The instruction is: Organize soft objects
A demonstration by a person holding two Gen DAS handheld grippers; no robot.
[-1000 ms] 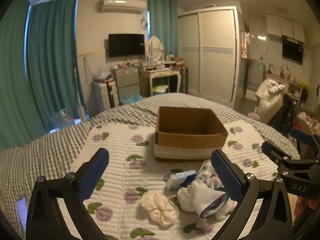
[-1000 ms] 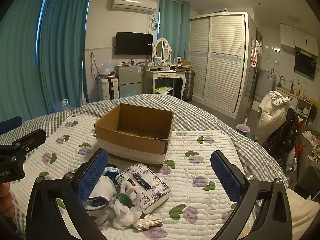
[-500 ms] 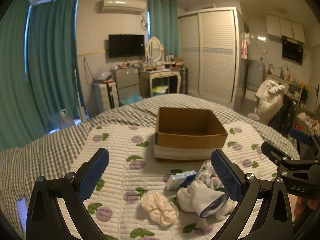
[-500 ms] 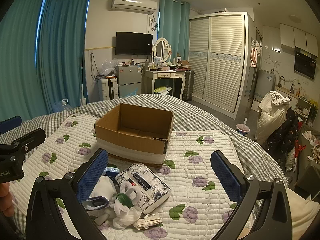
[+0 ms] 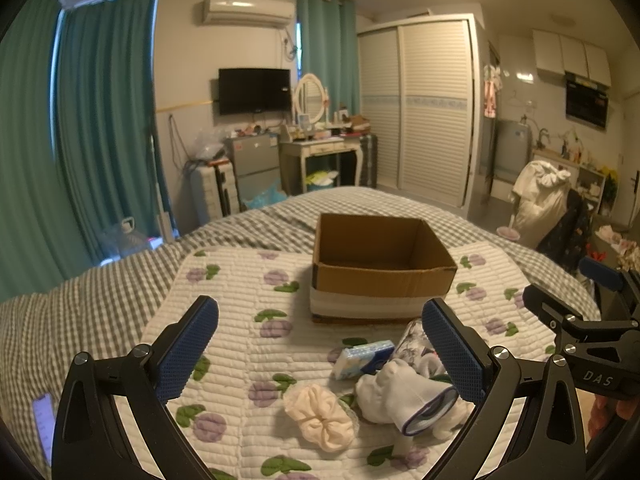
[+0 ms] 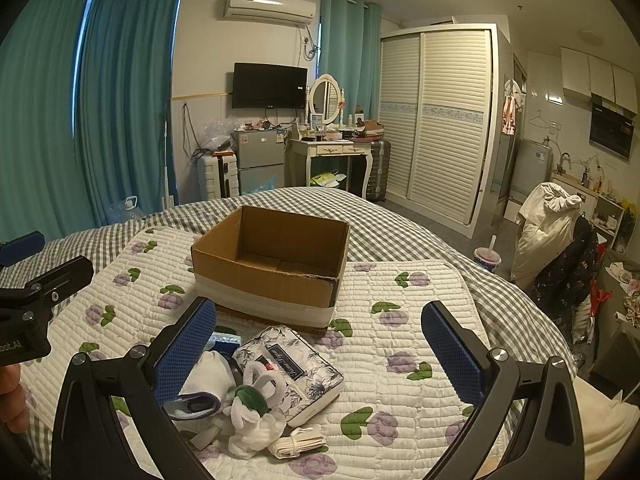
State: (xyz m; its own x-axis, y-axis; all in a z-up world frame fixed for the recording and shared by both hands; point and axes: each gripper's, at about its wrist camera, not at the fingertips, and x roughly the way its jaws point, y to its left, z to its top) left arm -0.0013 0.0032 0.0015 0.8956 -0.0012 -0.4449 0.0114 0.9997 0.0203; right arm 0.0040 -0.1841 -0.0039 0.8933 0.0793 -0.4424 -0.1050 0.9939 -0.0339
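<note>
A grey-and-white checked bed [image 5: 100, 300] carries a white quilted mat printed with purple flowers [image 6: 400, 320], and on the mat's far half sits an open brown cardboard box with a white band round its base [image 6: 272, 276]; nothing shows on its bare floor.

The soft things lie in a loose heap on the mat just in front of the box. A flat pouch in a black-and-white floral print [image 6: 296, 364] lies with its long axis slanting from near the box toward the right. Beside it a white rolled sock with a blue-grey cuff [image 5: 404, 396] lies on its side, cuff opening toward the camera. A cream scrunched cloth bundle [image 5: 320, 416] sits left of the sock, a white plush piece with a green middle [image 6: 250, 400] touches the pouch, and a small blue-and-white packet [image 5: 364, 358] lies between heap and box.

The left gripper [image 5: 320, 354] and the right gripper [image 6: 320, 354] both hover above the heap, blue-padded fingers [image 5: 188, 350] spread wide apart, holding nothing.
</note>
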